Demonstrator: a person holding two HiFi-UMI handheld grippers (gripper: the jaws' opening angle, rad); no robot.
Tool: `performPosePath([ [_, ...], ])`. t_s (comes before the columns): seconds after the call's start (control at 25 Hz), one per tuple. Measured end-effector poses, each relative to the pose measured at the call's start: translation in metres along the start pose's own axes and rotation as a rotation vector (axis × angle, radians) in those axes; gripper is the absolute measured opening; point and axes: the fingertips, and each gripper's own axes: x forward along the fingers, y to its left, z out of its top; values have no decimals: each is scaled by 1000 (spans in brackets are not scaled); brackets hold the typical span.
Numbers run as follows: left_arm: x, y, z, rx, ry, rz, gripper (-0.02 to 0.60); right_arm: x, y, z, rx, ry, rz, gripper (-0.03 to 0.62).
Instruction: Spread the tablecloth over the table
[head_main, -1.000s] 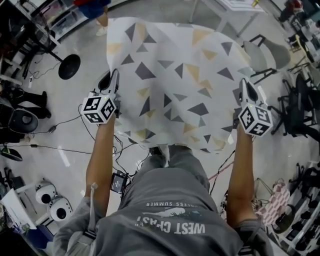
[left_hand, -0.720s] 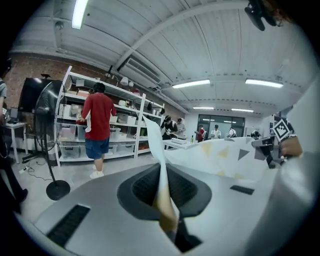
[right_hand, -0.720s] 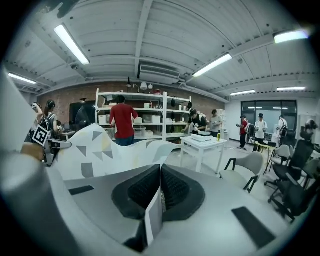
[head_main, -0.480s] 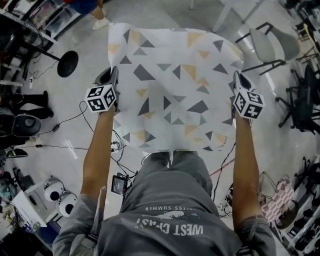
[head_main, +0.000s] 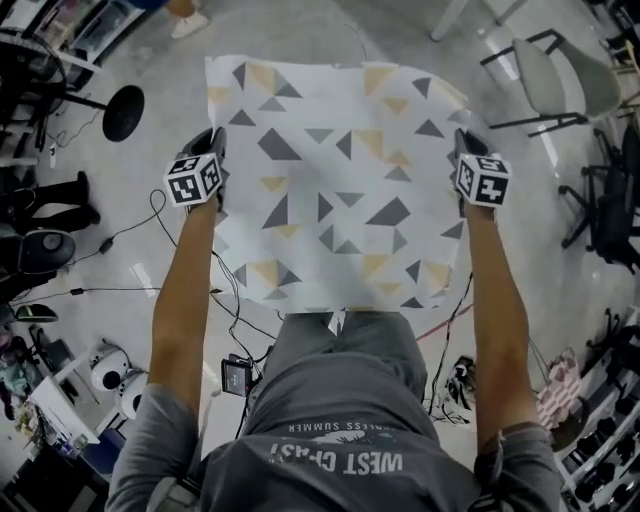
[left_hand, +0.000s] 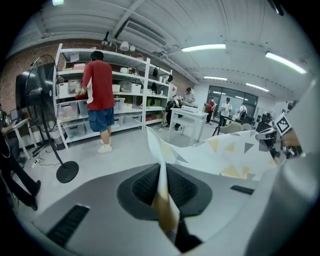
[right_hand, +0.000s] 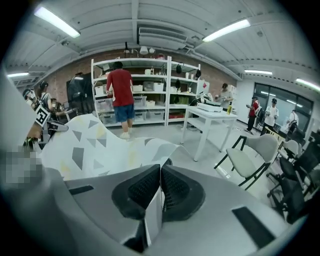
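This looks like a lab workshop to me. Stocked shelves (left_hand: 117, 95) line a brick wall (right_hand: 67, 72), beside a pedestal fan (left_hand: 37, 97).

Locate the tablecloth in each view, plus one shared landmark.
Head view: tablecloth centre, spread wide.
Left gripper view: tablecloth edge clamped in jaws, sheet runs right.
Right gripper view: tablecloth edge clamped in jaws, sheet runs left.
Landmark: person in red shirt; head view shows only a shoe.

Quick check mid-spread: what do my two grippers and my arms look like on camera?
The left gripper and right gripper match: dark bodies, each topped by a white cube with black square markers, and smooth grey jaws with black ribbed pads. The arms are bare below a grey short-sleeved T-shirt with white print.
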Motion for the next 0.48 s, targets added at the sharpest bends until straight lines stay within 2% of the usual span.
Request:
performPosePath([
  [0.12,21,7,-16,0,51,16,25,28,0,-13,-25,56,14,17],
  [0.32,39,22,-43,-11,126,74,25,60,18,-18,-131,97,38,17],
  [0.48,46,38,-62,-42,170,111,25,83,2,-25,-90,125,25,18],
])
